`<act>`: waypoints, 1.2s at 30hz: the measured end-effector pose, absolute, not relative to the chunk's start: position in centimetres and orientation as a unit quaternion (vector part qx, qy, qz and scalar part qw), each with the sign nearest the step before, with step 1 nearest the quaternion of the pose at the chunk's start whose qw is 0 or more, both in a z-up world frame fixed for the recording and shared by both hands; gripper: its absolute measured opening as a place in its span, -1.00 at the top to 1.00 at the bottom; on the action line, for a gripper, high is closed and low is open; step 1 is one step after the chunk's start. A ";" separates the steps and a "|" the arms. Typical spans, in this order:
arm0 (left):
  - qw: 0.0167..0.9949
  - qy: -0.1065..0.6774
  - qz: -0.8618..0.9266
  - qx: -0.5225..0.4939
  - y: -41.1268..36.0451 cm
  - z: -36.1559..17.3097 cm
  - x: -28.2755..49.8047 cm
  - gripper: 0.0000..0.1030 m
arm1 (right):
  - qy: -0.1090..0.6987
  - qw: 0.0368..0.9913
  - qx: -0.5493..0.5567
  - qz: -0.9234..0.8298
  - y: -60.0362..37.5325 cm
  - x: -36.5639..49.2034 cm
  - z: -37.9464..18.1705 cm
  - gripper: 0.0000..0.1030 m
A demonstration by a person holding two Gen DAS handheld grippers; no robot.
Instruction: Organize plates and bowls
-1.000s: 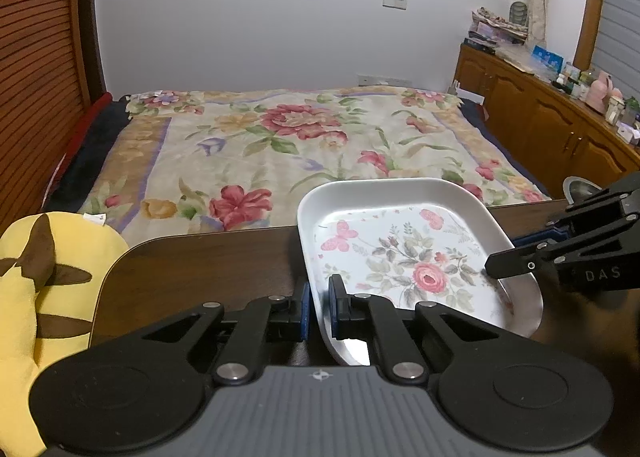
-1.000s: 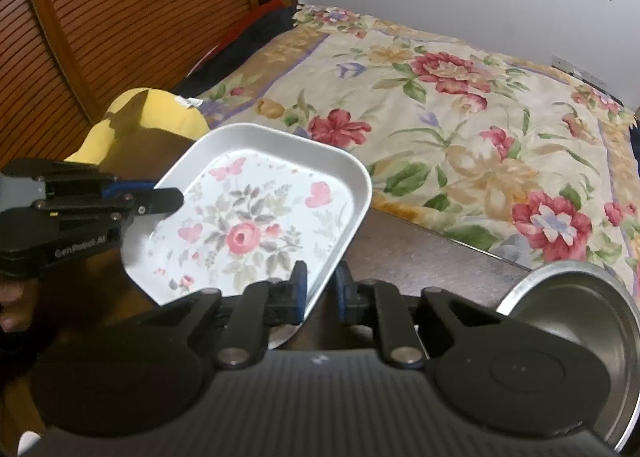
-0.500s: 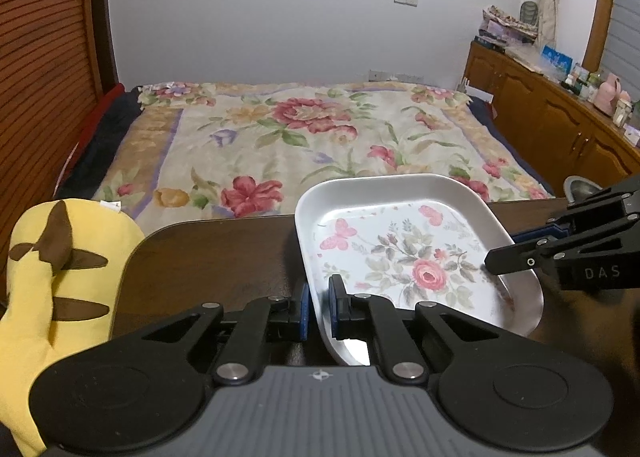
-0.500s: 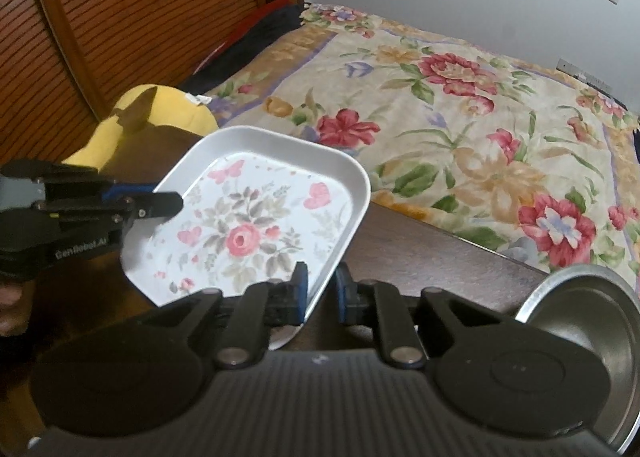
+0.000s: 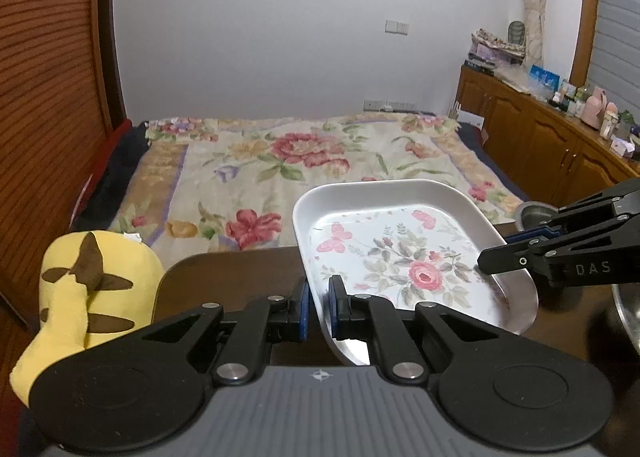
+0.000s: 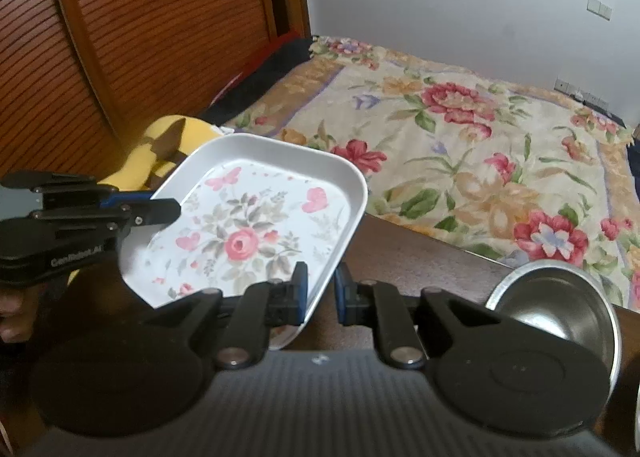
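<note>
Left tongs [image 5: 319, 307] and right tongs [image 6: 321, 293] clamped shut, angled downward.

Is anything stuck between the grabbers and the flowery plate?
No. The left gripper and right gripper each pinch the plate's rim directly, on opposite edges, with nothing in between.

Tray [image 5: 400, 269] looked glossy smooth plastic with floral print; bowl [image 6: 560, 305] shiny bare metal; table [image 5: 232, 277] dark polished wood; bedspread [image 5: 300, 169] soft matt cloth; grippers' arms matt black plastic
</note>
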State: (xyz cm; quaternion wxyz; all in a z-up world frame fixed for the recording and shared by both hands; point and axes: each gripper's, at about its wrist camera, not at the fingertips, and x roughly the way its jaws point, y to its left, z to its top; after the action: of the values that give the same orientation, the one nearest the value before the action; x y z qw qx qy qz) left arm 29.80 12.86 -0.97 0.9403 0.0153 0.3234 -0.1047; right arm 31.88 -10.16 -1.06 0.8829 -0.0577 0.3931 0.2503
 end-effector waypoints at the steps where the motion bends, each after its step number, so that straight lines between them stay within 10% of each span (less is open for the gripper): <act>1: 0.941 0.321 -0.104 0.016 12.9 -0.7 29.5 0.79 | 0.390 0.884 -0.057 0.250 -10.2 31.6 -0.8 0.69; 36: 0.953 0.280 -0.108 0.038 10.4 2.8 18.8 0.79 | 0.334 0.905 -0.061 0.258 -13.5 21.8 2.4 0.69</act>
State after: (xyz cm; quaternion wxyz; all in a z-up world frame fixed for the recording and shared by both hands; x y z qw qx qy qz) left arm 18.77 10.43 2.79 0.9531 0.0375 0.2802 -0.1079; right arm 21.77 -13.47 2.38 0.9046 -0.0609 0.3338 0.2582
